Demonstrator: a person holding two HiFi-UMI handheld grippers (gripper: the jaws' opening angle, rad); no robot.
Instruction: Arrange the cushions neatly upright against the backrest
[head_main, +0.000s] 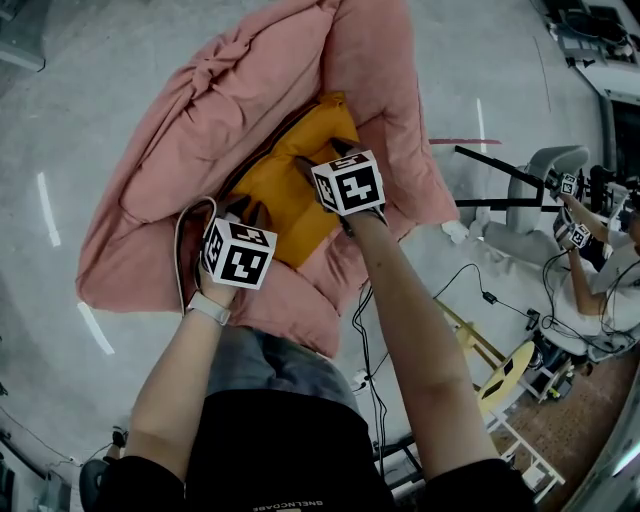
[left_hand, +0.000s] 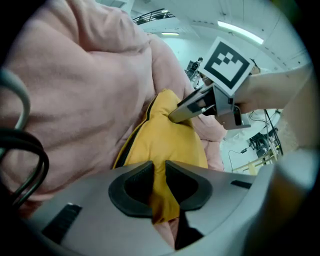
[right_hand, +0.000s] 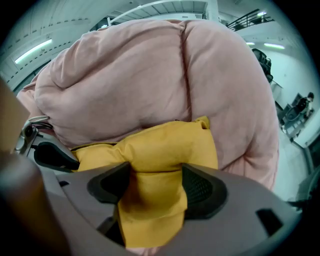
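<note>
Filling most of the head view, the pink padded seat (head_main: 250, 90) lies slumped on the grey floor (head_main: 80, 60). The yellow cushion (head_main: 285, 190) lies in the hollow at the seat's middle, with the seat's bulging padding rising behind it. The right gripper (right_hand: 152, 187) is clamped on a thick fold of the cushion. The left gripper (left_hand: 159, 187) pinches a thin fold of the same cushion, nearer the seat's front edge.
</note>
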